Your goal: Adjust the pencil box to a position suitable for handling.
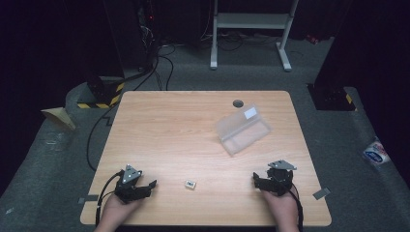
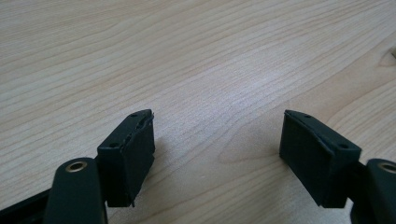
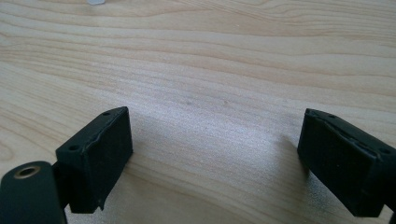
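Both grippers sit low in the frame, left gripper (image 1: 146,186) and right gripper (image 1: 261,182), jaws spread and pinching nothing (looks like a ready pose). The small box (image 1: 191,184) lies between them, bottom centre; the clear plastic case (image 1: 243,129) waits open, upper right.

table (image 1: 183,135): pale wood grain | box (image 1: 243,129): translucent white | jaws: black

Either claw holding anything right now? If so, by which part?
Nothing held. Left claw and right claw both stand open over bare table.
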